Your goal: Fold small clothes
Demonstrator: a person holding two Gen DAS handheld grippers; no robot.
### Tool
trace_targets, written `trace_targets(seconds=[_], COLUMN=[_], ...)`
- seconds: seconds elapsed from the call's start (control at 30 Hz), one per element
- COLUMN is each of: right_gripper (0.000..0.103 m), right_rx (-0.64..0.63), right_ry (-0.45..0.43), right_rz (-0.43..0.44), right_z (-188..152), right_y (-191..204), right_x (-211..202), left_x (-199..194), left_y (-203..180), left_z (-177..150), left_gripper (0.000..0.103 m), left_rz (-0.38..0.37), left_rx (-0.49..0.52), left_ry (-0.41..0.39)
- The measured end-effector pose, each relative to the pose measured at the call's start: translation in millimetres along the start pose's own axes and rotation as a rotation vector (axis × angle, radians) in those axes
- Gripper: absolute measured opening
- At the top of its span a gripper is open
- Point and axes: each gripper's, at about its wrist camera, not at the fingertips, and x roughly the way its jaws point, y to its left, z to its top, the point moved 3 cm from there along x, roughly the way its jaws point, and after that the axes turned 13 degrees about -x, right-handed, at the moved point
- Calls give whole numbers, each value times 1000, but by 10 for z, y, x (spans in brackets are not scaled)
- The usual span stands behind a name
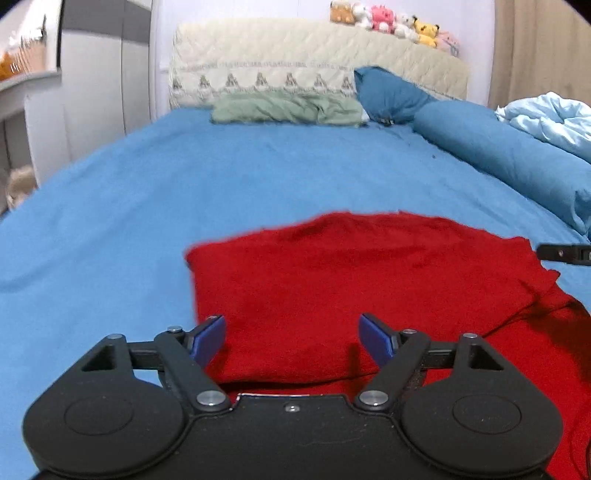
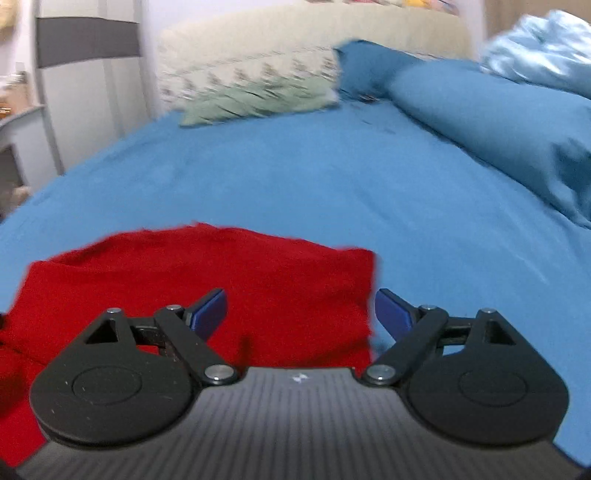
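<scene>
Blue bed [image 1: 155, 192], red garment [image 1: 332, 280] under left gripper [image 1: 291, 341]

Left gripper [image 1: 291, 339] and right gripper [image 2: 301, 314] fingers apart, empty.

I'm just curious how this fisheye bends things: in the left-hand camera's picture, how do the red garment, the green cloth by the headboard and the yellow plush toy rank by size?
As they look there:
1. red garment, though it lies nearest the camera, which enlarges it
2. green cloth
3. yellow plush toy, farthest away
</scene>
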Motion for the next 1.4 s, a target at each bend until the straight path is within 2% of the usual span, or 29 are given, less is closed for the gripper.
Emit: trace_targets(seconds=[0.1,0.2,0.3,0.5,0.57,0.63,0.73,0.87,1.0,1.13,1.27,1.4], right_gripper=[103,103,102,101,101,101,102,103,103,103,103,102], right_rx=[-5,10,27,26,37,21,-5,-45,-59,-76,-86,-50], right_ry=[47,132,79,86,66,25,-8,-5,23,66,103,143], right_rz=[84,81,93,96,82,97,97,106,144,146,148,165], right_z=[-17,-175,-317,-220,-105,-7,133,202,85,-177,-539,-983], right_y=[115,98,36,-88,-143,-192,-257,-286,-288,-234,-133,-38], right_x=[231,471,448,249,31,-265,-781,-1525,-2165,-2702,-3031,-3209], left_x=[191,174,176,34,-178,-505,-1039,-1795,-2391,-2768,-2952,-2957], left_y=[72,82,105,81,71,24,-68,-150,-182,-207,-163,-121], left_z=[-140,-197,-197,-116,6,151,278,225,-34,-408,-841,-1271], left_gripper=[82,82,82,83,84,86,98,102,103,103,102,97], left_rz=[4,9,9,29,44,59,88,90,100,111,127,133], left_rx=[-50,-40,-46,-66,-92,-71,-30,-25,-54,-79,-126,-155], left_ry=[63,54,58,57,25,-14,-60,-77,-50,19,78,136])
